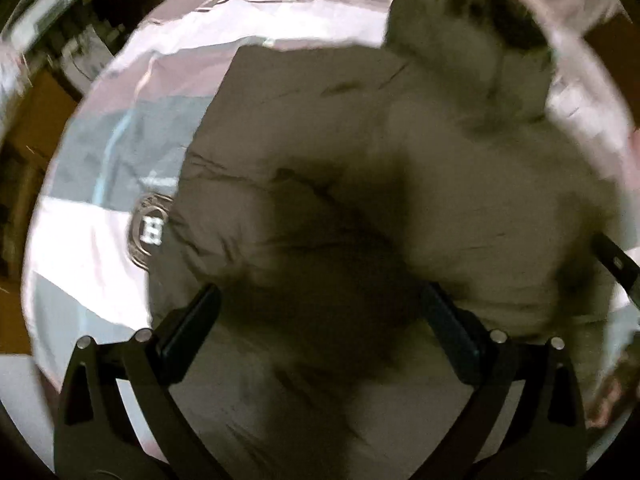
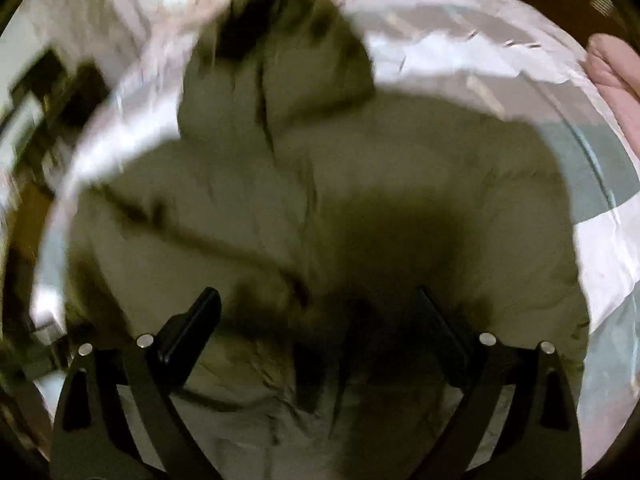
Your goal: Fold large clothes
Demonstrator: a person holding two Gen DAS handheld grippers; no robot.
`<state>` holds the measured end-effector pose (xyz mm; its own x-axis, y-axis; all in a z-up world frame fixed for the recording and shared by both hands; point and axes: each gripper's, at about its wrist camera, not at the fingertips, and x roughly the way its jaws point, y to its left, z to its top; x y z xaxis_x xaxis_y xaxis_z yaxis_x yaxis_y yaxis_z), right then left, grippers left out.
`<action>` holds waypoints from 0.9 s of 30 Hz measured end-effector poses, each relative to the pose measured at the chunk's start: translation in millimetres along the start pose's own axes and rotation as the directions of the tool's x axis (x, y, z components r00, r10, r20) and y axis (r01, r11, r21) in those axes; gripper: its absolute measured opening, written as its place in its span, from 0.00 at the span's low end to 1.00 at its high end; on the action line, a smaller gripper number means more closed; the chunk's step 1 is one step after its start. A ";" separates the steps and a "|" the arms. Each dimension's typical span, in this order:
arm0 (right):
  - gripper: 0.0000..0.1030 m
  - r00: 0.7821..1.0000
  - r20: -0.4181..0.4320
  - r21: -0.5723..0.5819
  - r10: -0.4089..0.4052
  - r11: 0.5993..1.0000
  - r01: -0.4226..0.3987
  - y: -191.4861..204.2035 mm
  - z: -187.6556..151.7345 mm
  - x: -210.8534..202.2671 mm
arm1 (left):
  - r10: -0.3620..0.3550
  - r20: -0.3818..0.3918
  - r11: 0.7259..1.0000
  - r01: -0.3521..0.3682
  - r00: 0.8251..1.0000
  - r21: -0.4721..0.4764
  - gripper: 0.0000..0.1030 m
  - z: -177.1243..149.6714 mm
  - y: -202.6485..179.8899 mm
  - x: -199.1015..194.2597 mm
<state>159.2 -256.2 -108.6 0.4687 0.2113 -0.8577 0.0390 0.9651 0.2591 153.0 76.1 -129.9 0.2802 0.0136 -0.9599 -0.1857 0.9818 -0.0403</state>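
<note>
A large olive-green padded jacket (image 1: 400, 168) lies spread on a bed, its hood (image 1: 452, 28) toward the far side. My left gripper (image 1: 320, 300) hangs just above the jacket's body, jaws wide apart with nothing between them. In the right wrist view the same jacket (image 2: 360, 168) fills the frame, with its hood (image 2: 276, 56) at the top. My right gripper (image 2: 318, 300) is open above the jacket's lower part, with only a dark shadow between its fingers. A tip of the other gripper (image 1: 616, 264) shows at the right edge of the left wrist view. Both views are blurred.
The jacket rests on a bedcover (image 1: 120, 136) of pink, white and grey patches with a round emblem (image 1: 152, 224). A pink pillow or cloth (image 2: 616, 76) lies at the bed's right edge. Dark furniture (image 1: 52, 32) stands beyond the bed at the left.
</note>
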 end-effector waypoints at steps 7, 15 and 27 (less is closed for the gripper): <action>0.95 0.996 0.048 0.015 -0.073 0.997 0.072 3.4 89.9 10.6 | -0.019 0.004 0.998 0.019 1.000 0.058 0.98 -17.9 -0.3 -16.2; 0.95 0.910 0.082 -0.073 -0.406 0.908 0.412 60.9 229.6 106.7 | 0.038 -0.132 0.996 -0.026 0.991 0.089 0.98 -32.5 4.9 30.1; 0.02 0.911 0.144 0.008 -0.386 0.921 0.389 40.4 227.9 111.2 | 0.058 -0.115 0.986 -0.039 0.992 0.160 0.98 -27.2 -10.9 32.9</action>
<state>414.0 -229.0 -92.3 0.5390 -0.2019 -0.8177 0.2256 0.9700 -0.0908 138.6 60.7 -168.6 0.1585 0.0488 -0.9862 -0.0433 0.9982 0.0425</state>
